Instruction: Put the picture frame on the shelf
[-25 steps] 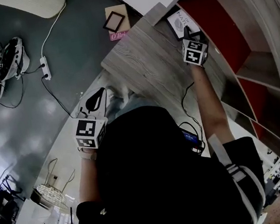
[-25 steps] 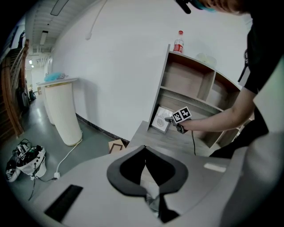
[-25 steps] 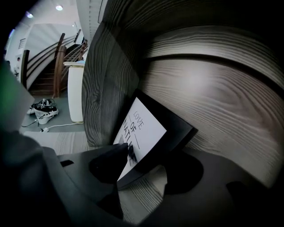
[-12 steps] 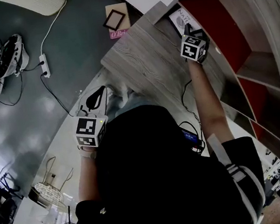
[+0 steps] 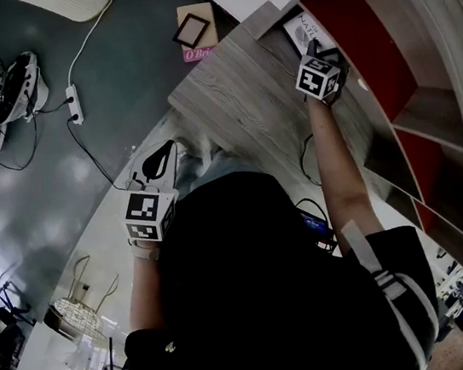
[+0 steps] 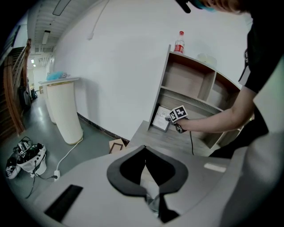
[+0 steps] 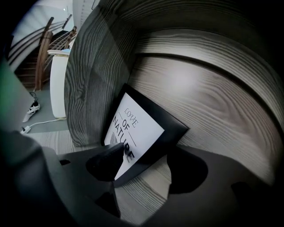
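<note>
- Two claws are sharing the work unevenly: the right claw (image 7: 144,157) is reaching into the shelf (image 7: 213,97), its jaws standing apart and loosely straddling the frame (image 7: 137,126).
- Just ahead of that claw, the frame is standing on the shelf floor and leaning back toward the corner, so the shelf seems to be carrying it rather than the jaws.
- Straddling the lower edge is probably guarding against a slide or a tip while the lean is being judged.
- Well behind the right claw, the left claw (image 6: 145,170) is hanging idle, jaws together on nothing, out of the way.
</note>
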`<state>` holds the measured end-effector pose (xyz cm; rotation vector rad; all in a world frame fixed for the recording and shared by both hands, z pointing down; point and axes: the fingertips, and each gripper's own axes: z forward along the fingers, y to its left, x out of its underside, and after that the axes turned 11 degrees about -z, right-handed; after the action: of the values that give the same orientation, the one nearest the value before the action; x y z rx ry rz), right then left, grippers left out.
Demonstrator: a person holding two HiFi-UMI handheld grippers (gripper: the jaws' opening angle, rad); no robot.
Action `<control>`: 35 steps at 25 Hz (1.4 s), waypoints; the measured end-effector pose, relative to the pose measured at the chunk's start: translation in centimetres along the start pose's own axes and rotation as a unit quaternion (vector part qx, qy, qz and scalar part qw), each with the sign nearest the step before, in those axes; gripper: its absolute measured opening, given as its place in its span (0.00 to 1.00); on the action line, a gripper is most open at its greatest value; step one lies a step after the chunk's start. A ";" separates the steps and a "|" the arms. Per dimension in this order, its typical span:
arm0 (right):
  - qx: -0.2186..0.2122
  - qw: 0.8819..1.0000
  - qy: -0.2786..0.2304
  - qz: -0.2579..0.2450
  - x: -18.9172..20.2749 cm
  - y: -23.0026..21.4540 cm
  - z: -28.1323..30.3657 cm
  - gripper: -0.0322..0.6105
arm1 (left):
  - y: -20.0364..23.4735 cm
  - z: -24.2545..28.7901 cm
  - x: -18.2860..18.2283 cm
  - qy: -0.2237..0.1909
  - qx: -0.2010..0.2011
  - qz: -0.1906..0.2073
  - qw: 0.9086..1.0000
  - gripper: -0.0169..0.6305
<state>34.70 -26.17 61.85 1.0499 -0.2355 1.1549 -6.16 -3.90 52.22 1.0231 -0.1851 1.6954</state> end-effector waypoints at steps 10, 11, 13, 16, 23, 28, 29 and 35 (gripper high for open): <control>-0.001 1.000 0.004 -0.005 1.5 -0.2 -1.6 0.50 | -0.3 0.5 0.0 -0.001 0.012 0.001 1.000 0.04; -0.002 1.000 0.002 -0.009 1.4 -0.1 -2.0 0.50 | -0.2 0.4 -0.1 -0.001 0.014 0.001 1.000 0.04; -0.004 1.000 -0.001 -0.013 1.3 0.2 -2.8 0.50 | -0.2 0.4 -0.2 -0.003 0.019 0.003 1.000 0.04; -0.011 1.000 -0.001 -0.015 1.3 0.9 -4.3 0.50 | -0.2 0.7 -0.5 -0.006 0.028 0.007 1.000 0.04; -0.055 0.998 -0.007 -0.001 0.7 3.7 -9.7 0.31 | -0.2 0.7 -2.2 -0.024 0.056 0.014 0.998 0.04; -0.118 0.992 -0.032 0.044 -1.0 6.3 -14.0 0.10 | 0.1 0.5 -3.7 -0.039 0.075 0.029 0.996 0.04; -0.128 0.990 -0.039 0.048 -1.7 6.7 -14.9 0.08 | 0.1 0.3 -4.1 -0.043 0.078 0.031 0.996 0.04; -0.189 0.976 -0.090 0.065 -6.5 7.8 -20.6 0.05 | 0.4 -1.1 -6.4 -0.070 0.096 0.041 0.992 0.04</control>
<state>18.30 -14.16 51.10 0.8077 -0.6504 1.0777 -6.92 -7.99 47.15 1.2938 -0.1583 1.7409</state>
